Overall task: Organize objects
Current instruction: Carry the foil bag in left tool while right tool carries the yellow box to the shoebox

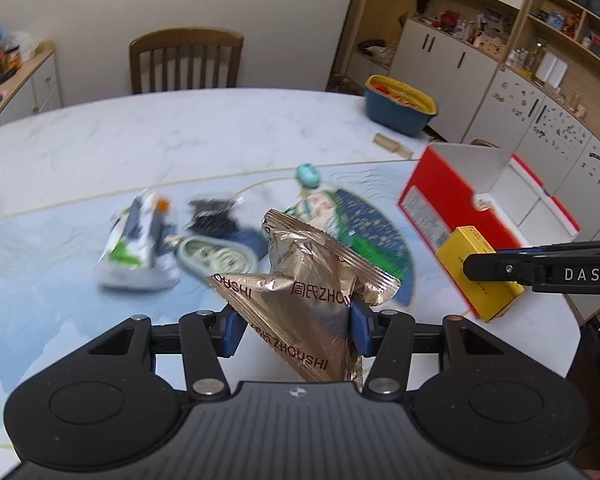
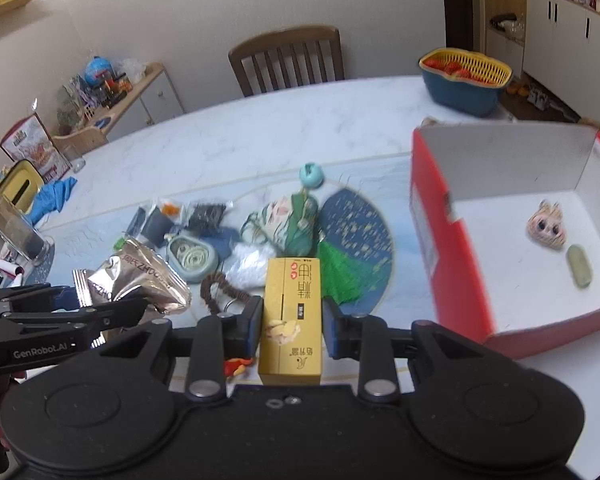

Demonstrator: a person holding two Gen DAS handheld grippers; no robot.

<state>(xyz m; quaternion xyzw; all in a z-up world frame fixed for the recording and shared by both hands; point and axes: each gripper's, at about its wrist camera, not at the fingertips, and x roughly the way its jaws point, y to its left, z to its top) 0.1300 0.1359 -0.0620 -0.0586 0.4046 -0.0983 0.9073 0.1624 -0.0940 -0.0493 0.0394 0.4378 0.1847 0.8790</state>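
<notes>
Left gripper (image 1: pixel 294 330): clamped on gold packet (image 1: pixel 308 280).
Right gripper (image 2: pixel 291 326): clamped on yellow box (image 2: pixel 292 320).
Red box (image 2: pixel 440 232): ahead, right of right gripper.

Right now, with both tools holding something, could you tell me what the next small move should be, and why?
Probably carry the right tool to its right, over the red box, and release there. It grips the yellow carton clear of the table, and the open box sits just beside it, with only two small items inside. The left tool, holding the foil packet, could follow.
</notes>
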